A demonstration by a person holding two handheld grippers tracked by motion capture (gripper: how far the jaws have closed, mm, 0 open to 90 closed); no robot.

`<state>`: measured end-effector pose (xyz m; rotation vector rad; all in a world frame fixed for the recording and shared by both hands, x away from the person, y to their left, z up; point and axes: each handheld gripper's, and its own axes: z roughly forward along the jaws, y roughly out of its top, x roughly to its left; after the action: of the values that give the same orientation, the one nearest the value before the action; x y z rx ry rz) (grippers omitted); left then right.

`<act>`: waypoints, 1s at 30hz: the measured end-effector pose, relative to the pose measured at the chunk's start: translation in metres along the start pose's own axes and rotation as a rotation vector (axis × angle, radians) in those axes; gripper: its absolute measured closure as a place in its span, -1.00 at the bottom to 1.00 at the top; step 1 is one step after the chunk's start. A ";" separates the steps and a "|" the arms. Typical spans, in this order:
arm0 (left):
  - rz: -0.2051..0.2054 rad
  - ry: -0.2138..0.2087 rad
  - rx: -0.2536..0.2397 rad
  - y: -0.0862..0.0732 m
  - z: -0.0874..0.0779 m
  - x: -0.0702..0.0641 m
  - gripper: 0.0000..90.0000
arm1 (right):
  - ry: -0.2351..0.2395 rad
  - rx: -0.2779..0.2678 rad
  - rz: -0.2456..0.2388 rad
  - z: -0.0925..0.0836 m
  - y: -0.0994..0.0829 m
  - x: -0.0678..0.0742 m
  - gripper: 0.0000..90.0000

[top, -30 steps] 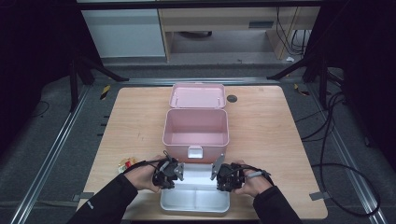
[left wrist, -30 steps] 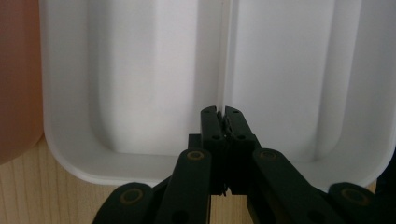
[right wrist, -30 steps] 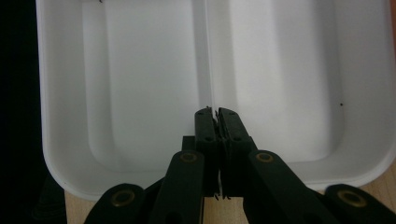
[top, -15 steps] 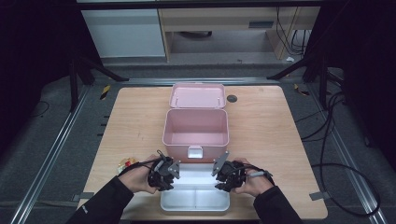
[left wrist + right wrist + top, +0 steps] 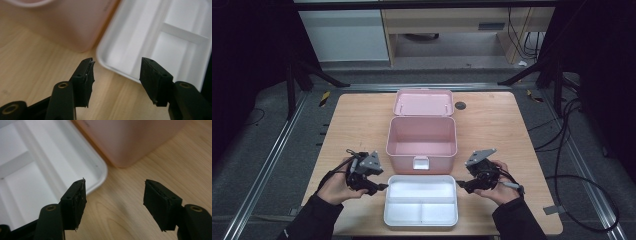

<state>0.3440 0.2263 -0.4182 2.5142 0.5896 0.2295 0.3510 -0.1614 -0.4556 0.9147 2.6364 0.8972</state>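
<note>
- My left gripper [image 5: 379, 187] sits at the left edge of the white tray [image 5: 420, 220], near the tray's far left corner, with my hand wrapped around its body.
- In the left gripper view, its 2 black jaws stand well apart with nothing between them; bare wood shows in the gap, and the right jaw's tip overlaps the tray's rim [image 5: 117, 71].
- My right gripper [image 5: 462, 188] mirrors it at the tray's right edge, pointing inward at the tray's far right corner.
- In the right gripper view, its jaws are also spread wide and empty; the left jaw lies over the tray's rounded corner [image 5: 101, 178] and the right jaw is over the wooden table [image 5: 130, 220].
- From the high view I cannot tell whether either gripper's tips touch the tray's rim or sit just beside it.
- The tray lies flat at the near edge of the table [image 5: 352, 120], between my 2 hands. A raised divider splits it into a long far compartment and 2 near ones; all look empty.
- The pink box [image 5: 422, 150] stands just beyond the tray, its front wall close to the tray's far rim, a pale latch at the front centre.
- The box's lid [image 5: 423, 102] is swung open behind it, lying back towards the far side of the table, and the box's inside looks empty.
- A small dark round spot [image 5: 460, 105] sits on the tabletop just right of the lid.
</note>
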 end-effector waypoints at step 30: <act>-0.294 0.173 0.128 -0.074 -0.004 0.051 -0.53 | -0.176 -0.033 0.214 -0.006 -0.024 -0.035 -0.64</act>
<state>0.3612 0.3069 -0.4534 2.5035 1.0636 0.3088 0.3649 -0.2008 -0.4656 1.2253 2.4021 0.8591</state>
